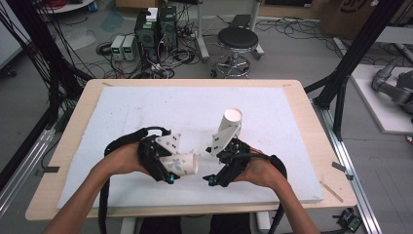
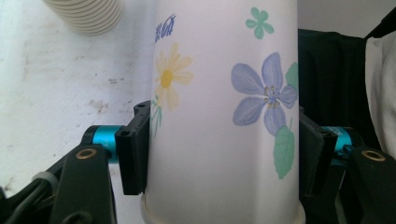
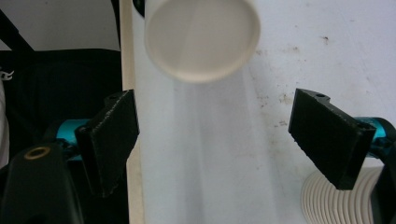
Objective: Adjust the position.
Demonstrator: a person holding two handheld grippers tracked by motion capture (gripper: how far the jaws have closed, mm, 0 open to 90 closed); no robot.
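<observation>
High view: two cups, one per gripper.
Left gripper point(image 1: 168, 168) clamps flowered cup point(image 1: 181, 164), axis pointing right; right gripper point(image 1: 221, 168), jaws spread, straddles plain cup point(image 1: 230, 122).

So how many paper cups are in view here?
2. A flowered cup lies sideways, clamped in the left gripper; a white cup sits tilted beyond the right gripper. The ribbed edge in both gripper views may be that cup.
</observation>
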